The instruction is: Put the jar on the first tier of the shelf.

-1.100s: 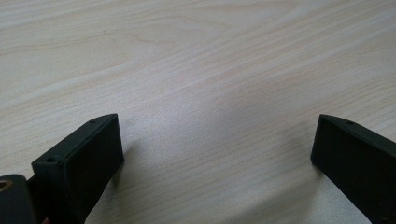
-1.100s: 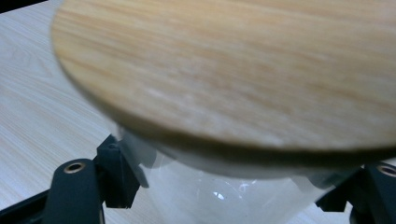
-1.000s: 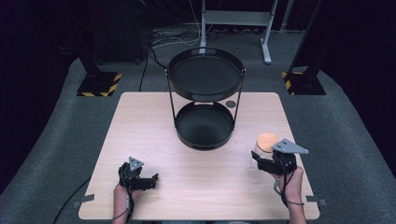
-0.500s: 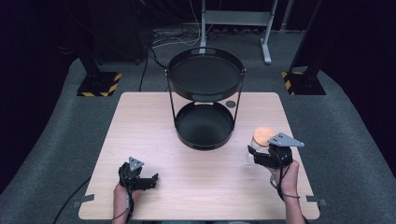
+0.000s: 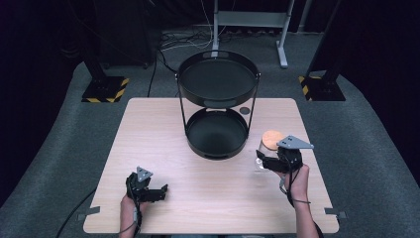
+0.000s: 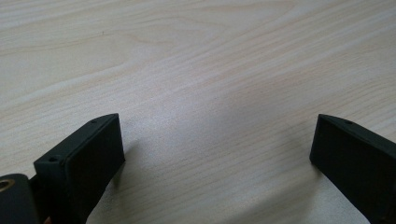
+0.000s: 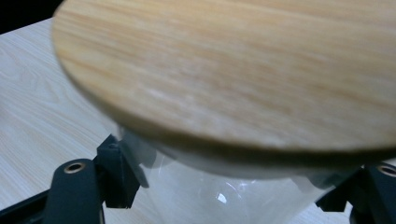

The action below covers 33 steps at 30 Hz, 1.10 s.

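Glass jar (image 5: 262, 157) stands beside two-tier black tray (image 5: 216, 106).

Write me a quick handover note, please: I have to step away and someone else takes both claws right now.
Right claw: shut on the glass jar with the wooden lid, held near the table's right edge, beside the two-tier black tray stand.
Left claw: open, holding nothing, low over the front left of the table.
Done: jar gripped.
Left: probably setting the jar on one of the stand's tiers; both look bare.
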### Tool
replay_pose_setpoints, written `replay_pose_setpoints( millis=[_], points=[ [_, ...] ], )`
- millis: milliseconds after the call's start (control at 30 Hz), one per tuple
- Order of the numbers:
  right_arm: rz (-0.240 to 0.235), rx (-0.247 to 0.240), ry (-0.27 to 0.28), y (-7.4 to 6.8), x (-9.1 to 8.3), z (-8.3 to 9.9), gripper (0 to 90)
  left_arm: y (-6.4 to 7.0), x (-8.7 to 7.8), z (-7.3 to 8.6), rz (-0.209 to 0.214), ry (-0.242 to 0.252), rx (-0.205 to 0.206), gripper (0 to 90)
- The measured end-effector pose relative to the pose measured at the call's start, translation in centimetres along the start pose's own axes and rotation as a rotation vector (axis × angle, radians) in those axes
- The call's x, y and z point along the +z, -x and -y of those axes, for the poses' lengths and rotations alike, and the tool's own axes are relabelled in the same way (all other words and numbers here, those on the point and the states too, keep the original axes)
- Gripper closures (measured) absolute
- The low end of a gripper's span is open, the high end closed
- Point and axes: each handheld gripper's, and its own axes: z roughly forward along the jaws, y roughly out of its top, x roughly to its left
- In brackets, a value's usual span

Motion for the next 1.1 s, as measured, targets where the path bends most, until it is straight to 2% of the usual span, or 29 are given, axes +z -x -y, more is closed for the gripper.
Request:
replay_pose_setpoints(
  millis=[633,833,1100],
  points=[
    [-0.016,0.003,0.009,0.4,1.3,-1.4,25.5,0.0,0.0,0.0,0.001,0.001,0.001,2.8],
    [-0.023,-0.022,0.009,0.3,1.9,-2.4,25.5,0.0,0.0,0.0,0.001,-0.001,0.003,2.8],
    [-0.032,-0.029,0.017,0.1,2.5,-3.4,25.5,0.0,0.0,0.0,0.001,0.001,0.001,2.7]
  ],
)
